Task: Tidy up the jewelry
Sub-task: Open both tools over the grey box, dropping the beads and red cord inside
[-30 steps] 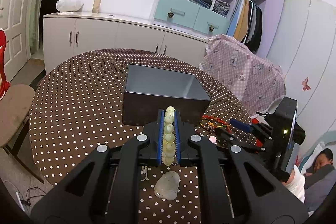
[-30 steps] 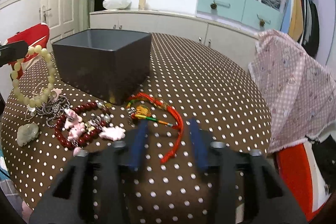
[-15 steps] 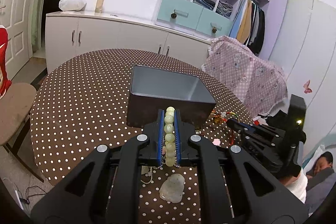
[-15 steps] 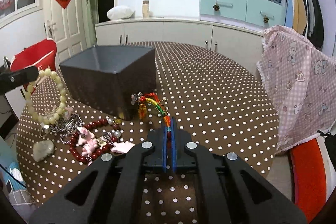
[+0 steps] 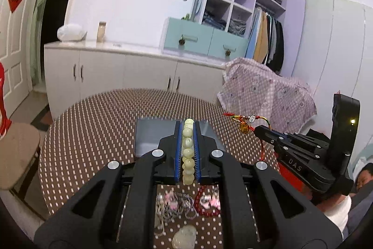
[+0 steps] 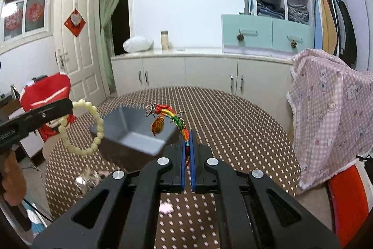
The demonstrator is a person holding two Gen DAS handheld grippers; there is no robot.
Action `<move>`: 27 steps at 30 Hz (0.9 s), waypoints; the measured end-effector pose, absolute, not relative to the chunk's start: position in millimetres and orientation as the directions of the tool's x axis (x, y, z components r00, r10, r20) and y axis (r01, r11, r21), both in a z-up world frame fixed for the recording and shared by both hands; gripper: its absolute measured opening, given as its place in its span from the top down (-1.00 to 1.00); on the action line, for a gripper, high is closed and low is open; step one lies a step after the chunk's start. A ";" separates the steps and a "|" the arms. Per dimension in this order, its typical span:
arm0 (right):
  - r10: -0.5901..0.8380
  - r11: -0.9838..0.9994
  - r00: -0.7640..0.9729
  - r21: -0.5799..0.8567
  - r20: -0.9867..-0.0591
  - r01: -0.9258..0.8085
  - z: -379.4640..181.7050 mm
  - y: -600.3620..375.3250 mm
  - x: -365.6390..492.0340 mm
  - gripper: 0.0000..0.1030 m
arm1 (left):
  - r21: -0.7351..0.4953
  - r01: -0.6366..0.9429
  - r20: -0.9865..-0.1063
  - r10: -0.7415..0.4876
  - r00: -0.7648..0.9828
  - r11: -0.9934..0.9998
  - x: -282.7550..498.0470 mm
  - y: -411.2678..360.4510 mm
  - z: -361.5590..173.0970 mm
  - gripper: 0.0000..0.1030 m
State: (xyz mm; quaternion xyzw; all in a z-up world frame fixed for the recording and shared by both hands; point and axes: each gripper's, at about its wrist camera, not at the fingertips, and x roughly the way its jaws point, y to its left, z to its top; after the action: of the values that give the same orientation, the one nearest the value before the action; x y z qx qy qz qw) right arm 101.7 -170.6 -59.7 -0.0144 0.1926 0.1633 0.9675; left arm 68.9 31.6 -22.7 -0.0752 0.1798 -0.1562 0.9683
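Left wrist view: my left hand-held gripper [image 5: 188, 151] clamps a pale bead bracelet [image 5: 188, 153] above the grey box [image 5: 149, 137] on the dotted tabletop [image 5: 88, 132], while my right hand-held gripper [image 6: 187, 153] pinches a red braided cord bracelet [image 6: 172, 117] w/ charm, both off the tabletop.

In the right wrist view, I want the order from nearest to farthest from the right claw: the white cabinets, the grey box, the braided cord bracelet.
1. braided cord bracelet: pinched in the right claw, rising from its tips.
2. grey box: on the dotted table, just beyond and left of the tips.
3. white cabinets: along the back wall, behind the table.
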 end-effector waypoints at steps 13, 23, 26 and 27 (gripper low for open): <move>0.366 0.924 0.848 0.042 -0.382 -0.380 -57.4 -144.4 121.0 0.96 | -0.191 0.260 -0.313 -0.310 0.898 0.947 101.4 30.6 -16.0 0.81; 0.323 0.942 0.865 0.046 -0.385 -0.331 -63.8 -147.2 123.2 -0.48 | -0.179 0.212 -0.343 -0.263 0.902 0.961 112.9 39.7 -28.1 -0.42; 0.304 0.951 0.873 0.060 -0.382 -0.305 -63.3 -154.4 120.0 -0.66 | -0.190 0.206 -0.345 -0.262 0.901 0.960 110.9 45.4 -29.3 -0.42; 0.292 0.955 0.878 0.059 -0.380 -0.291 -62.9 -156.8 119.1 -0.71 | -0.191 0.198 -0.348 -0.255 0.902 0.961 111.0 47.1 -29.8 -0.42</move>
State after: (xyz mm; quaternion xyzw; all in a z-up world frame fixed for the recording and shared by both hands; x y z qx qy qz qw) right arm 119.1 -156.8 -62.9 0.0001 0.1963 0.1504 0.9689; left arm 111.0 47.1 -29.8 -0.0758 0.1883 -0.1166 0.9722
